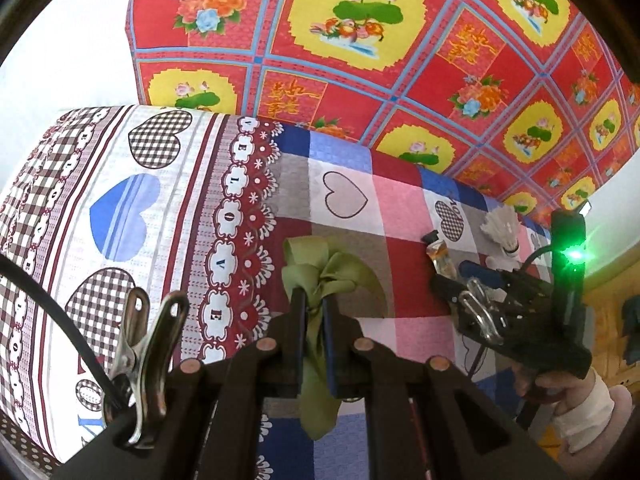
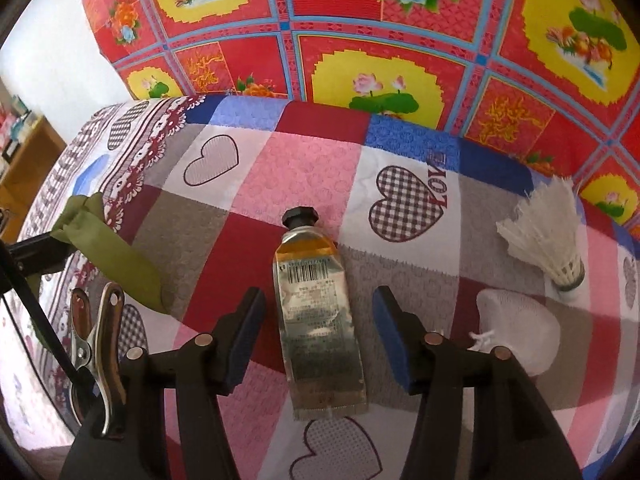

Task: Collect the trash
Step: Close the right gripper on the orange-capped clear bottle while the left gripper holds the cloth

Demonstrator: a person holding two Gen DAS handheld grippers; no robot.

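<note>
A: Left gripper (image 1: 314, 308) status?

B: Clamped on the green bag (image 1: 320, 280), thin soft plastic, bunched between the pads, tail hanging loose at 6 o'clock. Light and floppy, I'd guess.

A: Right gripper (image 2: 318, 316)?

B: Jaws spread wide, nothing pinched. The tube (image 2: 316, 308) lies flat on the quilt (image 2: 304, 160) between them, black cap toward 12 o'clock, crimped end toward 6.

A: How will it handle?

B: Looks like soft foil, partly squeezed, probably light and a bit slick. Best taken across the flat middle; the cap end is narrow.

A: Anything else nearby?

B: Shuttlecock (image 2: 548, 236) at 3 o'clock of the tube, well apart. White mesh wad (image 2: 516, 320) just beside the right finger. Both look fragile or squashy.
</note>
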